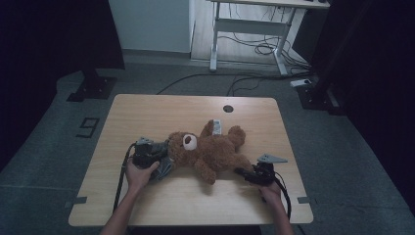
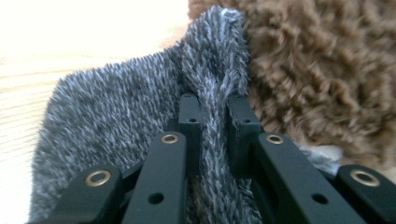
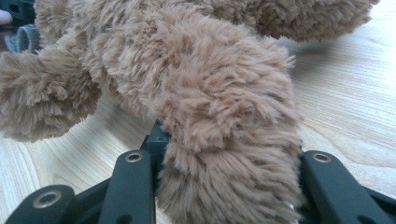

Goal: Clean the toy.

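A brown teddy bear (image 1: pixel 210 149) lies on its back on the wooden table (image 1: pixel 147 112), head toward the left. My left gripper (image 1: pixel 155 152) sits beside the bear's head, shut on a fold of grey fuzzy cloth (image 1: pixel 165 169). In the left gripper view the jaws (image 2: pixel 212 105) pinch a ridge of that grey cloth (image 2: pixel 116 107), and the bear's brown fur (image 2: pixel 322 70) presses in at the right. My right gripper (image 1: pixel 243 172) is at the bear's lower end. In the right gripper view the gripper (image 3: pixel 226 182) is shut on the bear's leg (image 3: pixel 219 93), whose plush bulges between the jaws.
A small pale tag (image 1: pixel 216 126) lies by the bear's raised arm. The table has a round cable hole (image 1: pixel 228 108) near its far edge. A white desk frame (image 1: pixel 249 29) and floor cables (image 1: pixel 254 49) stand beyond the table. Black stands flank the floor on both sides.
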